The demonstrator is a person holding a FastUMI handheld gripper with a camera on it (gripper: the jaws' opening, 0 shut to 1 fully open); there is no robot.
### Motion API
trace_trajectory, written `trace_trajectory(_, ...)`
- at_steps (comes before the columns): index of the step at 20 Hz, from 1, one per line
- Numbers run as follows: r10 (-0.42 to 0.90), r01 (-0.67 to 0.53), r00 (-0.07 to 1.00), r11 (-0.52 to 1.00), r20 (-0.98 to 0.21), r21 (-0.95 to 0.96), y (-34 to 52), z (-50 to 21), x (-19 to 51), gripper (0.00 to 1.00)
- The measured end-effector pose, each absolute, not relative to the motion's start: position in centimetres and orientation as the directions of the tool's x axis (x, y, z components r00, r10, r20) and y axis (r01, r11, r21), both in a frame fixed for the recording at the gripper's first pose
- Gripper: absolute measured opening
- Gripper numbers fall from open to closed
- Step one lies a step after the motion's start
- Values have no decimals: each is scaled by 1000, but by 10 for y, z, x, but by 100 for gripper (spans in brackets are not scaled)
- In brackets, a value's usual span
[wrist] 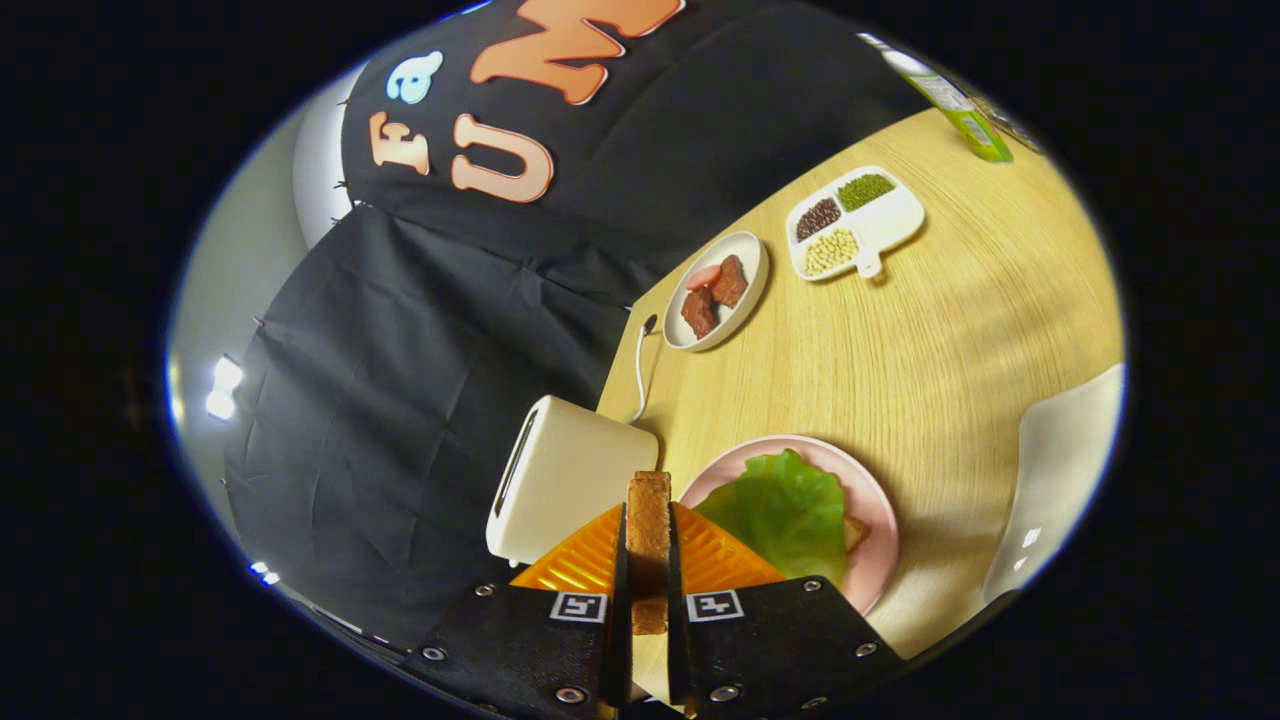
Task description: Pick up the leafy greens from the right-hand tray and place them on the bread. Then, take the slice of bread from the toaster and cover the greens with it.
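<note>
Gripper (649,560) clamped on slice of bread (649,530), both fingers (585,560) pressing its 2 flat faces, slice held edge-on and upright between them, its top edge poking out just past the fingertips. View is tilted, so the table (950,330) runs up to the right. Toaster (560,480) stands just left of the held slice, near the table's left edge, slot (515,462) facing left toward the booth wall, cable (640,365) running from it toward the far side. Pink plate (880,510) sits just right of the fingers, touching nothing else; on it leafy greens (785,510) lie flat over the lower bread (855,533), only a corner of that bread showing at the leaf's right edge. Held slice is beside the plate, not over it, not touching the greens. Farther off, small oval dish (752,255) holds 2 brown chunks plus 1 red piece. Beyond and right of it, white divided tray (895,215) with 3 filled compartments: dark beans, green beans, pale beans; 4th compartment bare. Green bottle (960,110) at far right table edge, lying or tilted, cannot tell. White tray (1060,470) at near right edge, partly cut off, contents cannot tell. Bright lights (222,388) at far left behind the cloth.
</note>
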State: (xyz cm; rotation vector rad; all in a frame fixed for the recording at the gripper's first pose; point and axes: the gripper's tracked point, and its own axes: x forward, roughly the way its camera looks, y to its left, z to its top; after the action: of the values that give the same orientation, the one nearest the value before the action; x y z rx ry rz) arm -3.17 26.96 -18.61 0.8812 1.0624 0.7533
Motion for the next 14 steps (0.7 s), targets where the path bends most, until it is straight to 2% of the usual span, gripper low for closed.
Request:
trace_trajectory(6, 850, -59, 305, 466, -429, 883, 267, -217, -31, 15)
trace_trajectory(10, 834, -53, 337, 481, -437, 875, 260, -227, -29, 15)
trace_trajectory(13, 825, -58, 351, 491, -443, 869, 256, -227, -26, 20)
trace_trajectory(14, 823, -57, 357, 492, -442, 869, 255, -227, -25, 25)
